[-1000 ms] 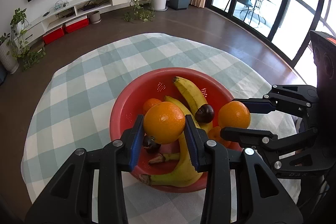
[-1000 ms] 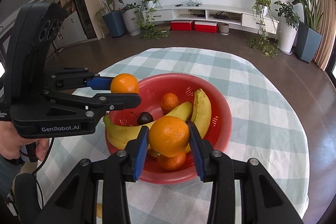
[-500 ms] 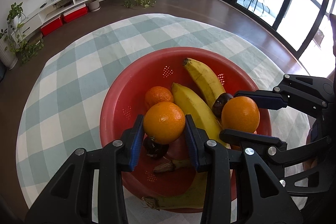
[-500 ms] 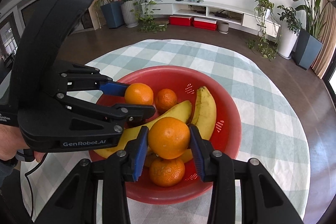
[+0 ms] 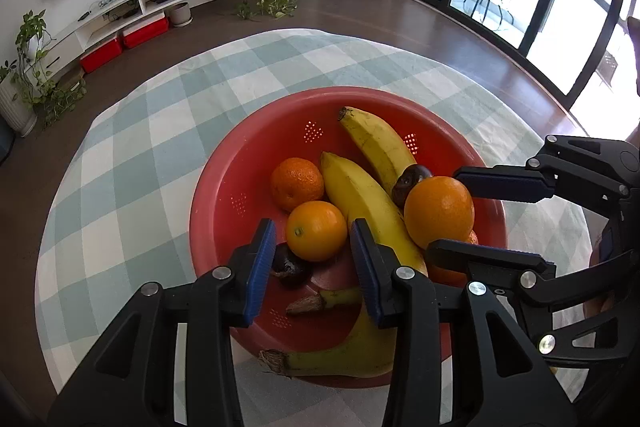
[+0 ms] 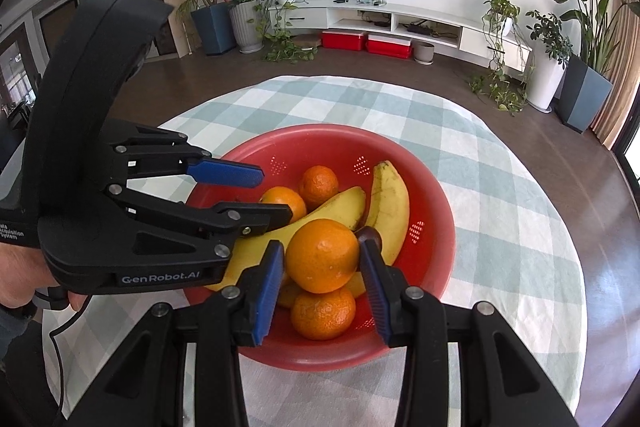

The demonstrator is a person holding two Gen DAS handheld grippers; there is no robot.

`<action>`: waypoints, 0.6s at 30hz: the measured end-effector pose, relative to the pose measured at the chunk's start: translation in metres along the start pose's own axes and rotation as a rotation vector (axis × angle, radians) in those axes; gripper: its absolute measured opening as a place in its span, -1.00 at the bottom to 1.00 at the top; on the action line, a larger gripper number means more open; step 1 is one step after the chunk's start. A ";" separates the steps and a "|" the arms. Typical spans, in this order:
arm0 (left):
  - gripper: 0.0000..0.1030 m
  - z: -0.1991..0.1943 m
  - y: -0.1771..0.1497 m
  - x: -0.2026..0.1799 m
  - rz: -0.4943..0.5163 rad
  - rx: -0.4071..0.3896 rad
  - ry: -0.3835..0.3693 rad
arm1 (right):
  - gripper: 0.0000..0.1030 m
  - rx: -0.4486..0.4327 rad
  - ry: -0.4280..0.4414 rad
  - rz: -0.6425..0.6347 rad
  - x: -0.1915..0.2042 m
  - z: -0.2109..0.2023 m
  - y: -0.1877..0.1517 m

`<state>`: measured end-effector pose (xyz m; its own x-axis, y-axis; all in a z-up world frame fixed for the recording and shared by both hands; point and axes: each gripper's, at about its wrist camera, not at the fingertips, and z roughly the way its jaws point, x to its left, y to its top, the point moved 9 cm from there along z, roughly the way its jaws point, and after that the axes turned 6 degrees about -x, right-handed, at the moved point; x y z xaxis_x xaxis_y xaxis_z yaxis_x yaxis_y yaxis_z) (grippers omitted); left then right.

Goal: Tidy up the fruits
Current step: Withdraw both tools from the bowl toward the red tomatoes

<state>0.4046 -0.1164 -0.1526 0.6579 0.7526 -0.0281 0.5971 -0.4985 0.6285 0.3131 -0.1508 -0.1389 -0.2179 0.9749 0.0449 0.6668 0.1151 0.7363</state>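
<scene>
A red colander bowl (image 5: 224, 195) (image 6: 436, 223) on the checked tablecloth holds bananas (image 5: 360, 199), oranges and dark plums (image 5: 290, 269). My left gripper (image 5: 312, 259) is open over the bowl; an orange (image 5: 316, 231) lies between its blue pads without touching them, resting in the bowl. It also shows in the right wrist view (image 6: 280, 201) under the left gripper (image 6: 256, 195). My right gripper (image 6: 322, 283) is shut on a second orange (image 6: 322, 255) (image 5: 438, 211) above the bowl, with another orange (image 6: 322, 313) below it.
The round table with green-white checked cloth (image 5: 152, 131) (image 6: 500, 187) stands in a living room. Wooden floor, a TV shelf, plants and glass doors lie beyond.
My left gripper has opened and let go of its orange, which now lies in the bowl. Both grippers have come closer over the bowl. The right gripper still holds its orange.
</scene>
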 end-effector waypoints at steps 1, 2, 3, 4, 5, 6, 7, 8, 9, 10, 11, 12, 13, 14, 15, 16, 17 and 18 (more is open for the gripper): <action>-0.28 -0.003 0.001 -0.001 -0.003 -0.006 -0.001 | -0.17 -0.005 0.001 0.000 0.001 -0.004 0.000; -0.28 -0.006 0.001 -0.001 -0.008 -0.014 -0.001 | -0.17 -0.013 -0.003 -0.003 0.001 -0.008 0.000; -0.28 -0.010 0.002 -0.001 -0.013 -0.022 0.001 | -0.17 -0.018 -0.007 -0.006 0.001 -0.012 -0.001; -0.28 -0.016 0.002 -0.002 -0.017 -0.031 0.003 | -0.17 -0.023 -0.010 -0.007 0.001 -0.017 -0.001; -0.26 -0.022 0.003 -0.002 -0.020 -0.043 0.004 | -0.17 -0.030 -0.012 -0.006 0.001 -0.023 -0.002; -0.22 -0.030 0.002 -0.003 -0.022 -0.057 0.006 | -0.13 -0.039 -0.015 -0.005 0.001 -0.029 -0.003; -0.08 -0.038 0.002 -0.003 -0.023 -0.071 0.013 | -0.10 -0.049 -0.018 -0.001 0.000 -0.036 -0.005; 0.07 -0.046 -0.001 -0.003 -0.025 -0.085 0.024 | -0.02 -0.060 -0.021 0.007 -0.001 -0.043 -0.007; 0.13 -0.055 -0.003 -0.004 -0.029 -0.099 0.034 | 0.09 -0.070 -0.019 0.020 -0.001 -0.051 -0.010; 0.23 -0.064 -0.007 -0.005 -0.030 -0.114 0.038 | 0.15 -0.079 -0.014 0.039 -0.002 -0.059 -0.014; 0.32 -0.073 -0.012 -0.008 -0.029 -0.127 0.040 | 0.28 -0.088 -0.009 0.062 -0.003 -0.067 -0.018; 0.37 -0.081 -0.018 -0.010 -0.030 -0.137 0.047 | 0.39 -0.095 -0.001 0.087 -0.003 -0.075 -0.024; 0.48 -0.089 -0.025 -0.013 -0.032 -0.145 0.055 | 0.45 -0.103 0.008 0.109 -0.003 -0.083 -0.030; 0.57 -0.097 -0.033 -0.017 -0.033 -0.151 0.059 | 0.54 -0.112 0.015 0.127 -0.003 -0.091 -0.036; 0.62 -0.104 -0.041 -0.021 -0.035 -0.155 0.061 | 0.59 -0.122 0.017 0.143 -0.002 -0.099 -0.042; 0.73 -0.110 -0.050 -0.024 -0.039 -0.161 0.065 | 0.62 -0.131 0.016 0.158 -0.002 -0.107 -0.048; 0.81 -0.117 -0.059 -0.028 -0.045 -0.165 0.071 | 0.67 -0.138 0.014 0.173 -0.002 -0.114 -0.056; 0.83 -0.123 -0.069 -0.032 -0.054 -0.168 0.074 | 0.70 -0.141 0.015 0.187 -0.002 -0.119 -0.063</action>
<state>0.2861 -0.0529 -0.0990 0.5878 0.8089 -0.0118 0.5416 -0.3827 0.7485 0.1863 -0.1824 -0.1049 -0.1112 0.9736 0.1992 0.5910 -0.0964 0.8009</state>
